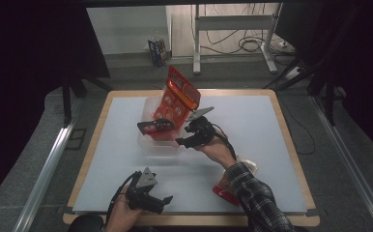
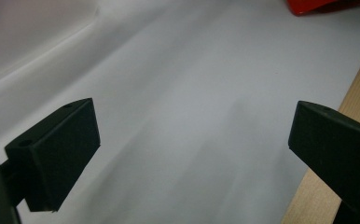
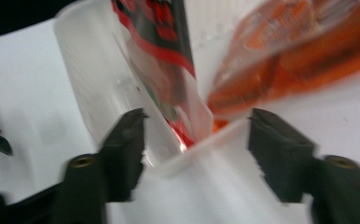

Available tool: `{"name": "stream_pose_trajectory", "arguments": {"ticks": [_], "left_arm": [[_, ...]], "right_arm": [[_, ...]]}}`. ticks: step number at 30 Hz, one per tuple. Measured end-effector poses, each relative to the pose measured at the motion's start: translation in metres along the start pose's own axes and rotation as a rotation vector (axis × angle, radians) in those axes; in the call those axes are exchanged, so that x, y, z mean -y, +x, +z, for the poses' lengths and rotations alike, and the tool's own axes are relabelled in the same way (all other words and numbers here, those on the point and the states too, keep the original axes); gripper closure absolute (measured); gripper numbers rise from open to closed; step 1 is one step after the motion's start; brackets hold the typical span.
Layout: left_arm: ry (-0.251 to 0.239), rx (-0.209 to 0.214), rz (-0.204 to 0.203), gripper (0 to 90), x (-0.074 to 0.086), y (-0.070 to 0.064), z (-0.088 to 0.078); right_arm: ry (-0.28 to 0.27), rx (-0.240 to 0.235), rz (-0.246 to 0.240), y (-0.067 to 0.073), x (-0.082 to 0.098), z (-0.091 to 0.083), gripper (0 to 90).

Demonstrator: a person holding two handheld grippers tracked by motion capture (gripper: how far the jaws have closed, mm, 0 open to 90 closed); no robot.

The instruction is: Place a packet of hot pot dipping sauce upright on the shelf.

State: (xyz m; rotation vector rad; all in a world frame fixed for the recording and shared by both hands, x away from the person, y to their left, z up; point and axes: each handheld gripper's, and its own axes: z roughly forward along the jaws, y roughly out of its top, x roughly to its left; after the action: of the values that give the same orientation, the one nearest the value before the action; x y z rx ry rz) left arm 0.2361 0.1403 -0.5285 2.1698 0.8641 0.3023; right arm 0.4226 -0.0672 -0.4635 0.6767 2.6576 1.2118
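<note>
The right gripper (image 1: 187, 130) stands with its black jaws parted and gripping nothing, straddling the near corner of the clear, thin-walled plastic tub (image 3: 94, 70); the red-and-orange printed snack packets (image 1: 177, 101) stand tilted inside that tub, just beyond the jaw tips. The left gripper (image 1: 163, 200) rests low over the white tabletop sheet (image 2: 178, 84) near the table's wooden edge (image 2: 355, 98), jaws spread wide with nothing between them. A further red packet (image 1: 225, 193) lies under the right forearm's plaid sleeve (image 1: 254, 198).
</note>
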Motion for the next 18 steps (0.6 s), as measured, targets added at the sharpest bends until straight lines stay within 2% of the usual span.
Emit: {"name": "stream_pose_trajectory", "arguments": {"ticks": [5, 7, 9, 14, 18], "left_arm": [[0.001, 0.002, -0.001, 1.9, 0.0, 0.0, 0.0], [0.002, 0.003, 0.0, 1.9, 0.0, 0.0, 0.0], [0.004, 0.002, 0.002, 1.9, 0.0, -0.001, 0.0], [0.008, 0.003, 0.007, 1.9, 0.0, -0.002, 0.001], [0.013, 0.002, 0.009, 1.9, 0.0, -0.002, 0.001]], "right_arm": [[-0.023, -0.034, -0.025, 0.004, -0.017, 0.009, 63.6], [-0.019, -0.03, -0.046, 0.007, -0.023, 0.015, 80.7], [-0.011, -0.032, -0.054, 0.009, -0.025, 0.019, 88.3], [0.006, -0.052, -0.038, 0.012, -0.021, 0.029, 88.6], [0.034, -0.032, -0.021, 0.006, -0.014, 0.026, 88.4]]}}
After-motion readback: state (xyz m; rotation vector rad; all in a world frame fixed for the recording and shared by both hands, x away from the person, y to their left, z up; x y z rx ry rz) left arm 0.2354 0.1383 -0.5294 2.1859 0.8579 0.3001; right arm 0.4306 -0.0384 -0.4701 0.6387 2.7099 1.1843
